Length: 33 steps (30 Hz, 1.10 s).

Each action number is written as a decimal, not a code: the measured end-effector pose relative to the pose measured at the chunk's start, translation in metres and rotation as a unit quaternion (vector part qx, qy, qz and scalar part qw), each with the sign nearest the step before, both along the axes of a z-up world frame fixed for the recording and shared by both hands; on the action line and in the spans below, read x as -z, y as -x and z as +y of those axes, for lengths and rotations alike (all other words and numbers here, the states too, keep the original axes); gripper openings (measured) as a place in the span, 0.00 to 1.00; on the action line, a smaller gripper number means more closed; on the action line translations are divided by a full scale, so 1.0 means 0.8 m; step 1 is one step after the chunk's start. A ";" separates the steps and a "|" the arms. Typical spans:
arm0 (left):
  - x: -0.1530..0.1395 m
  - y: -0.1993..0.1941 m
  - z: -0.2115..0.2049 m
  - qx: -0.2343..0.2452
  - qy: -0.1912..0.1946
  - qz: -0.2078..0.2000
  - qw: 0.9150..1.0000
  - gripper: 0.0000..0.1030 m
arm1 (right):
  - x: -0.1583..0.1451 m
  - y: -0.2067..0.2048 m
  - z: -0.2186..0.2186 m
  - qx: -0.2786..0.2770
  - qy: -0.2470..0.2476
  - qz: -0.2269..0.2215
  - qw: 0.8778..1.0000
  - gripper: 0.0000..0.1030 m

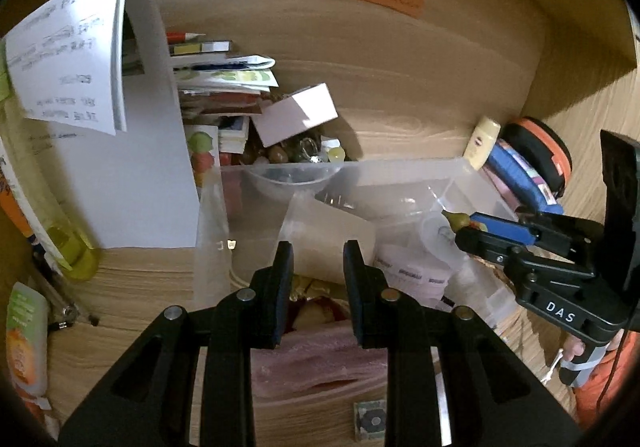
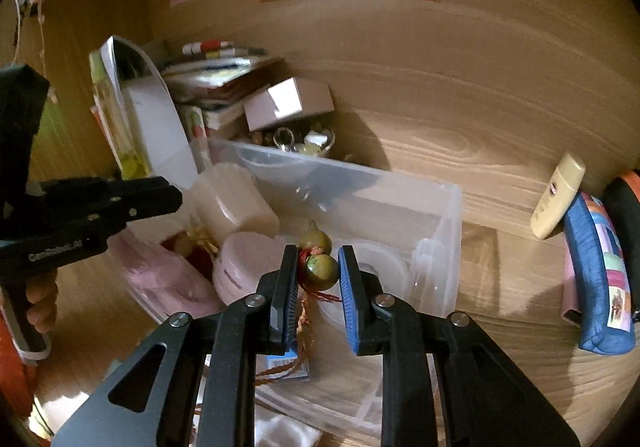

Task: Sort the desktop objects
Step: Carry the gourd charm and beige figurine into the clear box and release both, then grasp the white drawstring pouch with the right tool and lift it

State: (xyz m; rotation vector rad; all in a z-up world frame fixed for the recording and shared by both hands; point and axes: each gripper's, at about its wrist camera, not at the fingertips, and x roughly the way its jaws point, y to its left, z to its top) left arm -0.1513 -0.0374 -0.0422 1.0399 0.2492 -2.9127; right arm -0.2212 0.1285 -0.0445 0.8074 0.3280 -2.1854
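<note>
A clear plastic bin (image 2: pixel 440 215) sits on the wooden desk and holds a white cup (image 2: pixel 236 199), a pink round case (image 2: pixel 244 263) and a pink pouch (image 2: pixel 160 279). My right gripper (image 2: pixel 318 271) hangs over the bin, shut on a small green gourd charm (image 2: pixel 320 267) with a red cord. In the left wrist view the charm (image 1: pixel 458 220) shows at the right gripper's tip. My left gripper (image 1: pixel 318 251) is open and empty over the bin's (image 1: pixel 360 171) left part, above the white cup (image 1: pixel 328 243).
A stack of books and papers (image 1: pixel 224 79) and a pink box (image 1: pixel 296 115) lie behind the bin. A blue pencil case (image 2: pixel 596 271), a cream tube (image 2: pixel 558 203) and an orange-black case (image 1: pixel 540 151) lie to the right. Bottles (image 1: pixel 76 247) and pens stand at left.
</note>
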 end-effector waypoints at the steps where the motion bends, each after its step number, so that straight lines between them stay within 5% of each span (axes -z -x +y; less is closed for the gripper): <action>1: 0.000 0.000 0.001 0.000 0.002 -0.001 1.000 0.24 | 0.001 0.000 0.000 0.001 0.000 0.000 1.000 0.17; 7: -0.002 -0.004 0.008 -0.010 0.020 0.008 1.000 0.38 | 0.004 -0.001 -0.003 0.005 -0.011 0.007 1.000 0.23; 12: -0.012 -0.015 0.012 -0.019 0.042 0.034 0.998 0.55 | 0.000 -0.009 -0.004 0.005 -0.012 0.026 1.000 0.45; 16: -0.020 -0.020 0.011 -0.036 0.050 0.043 0.997 0.58 | -0.009 -0.015 -0.002 0.002 -0.005 0.041 0.999 0.67; 24: -0.052 -0.048 0.011 -0.057 0.069 0.076 0.993 0.86 | -0.040 -0.027 0.015 0.015 0.019 0.043 0.999 0.83; 33: -0.074 -0.097 0.015 -0.065 0.084 0.107 0.989 0.95 | -0.059 -0.078 0.039 0.030 0.013 0.081 0.996 0.98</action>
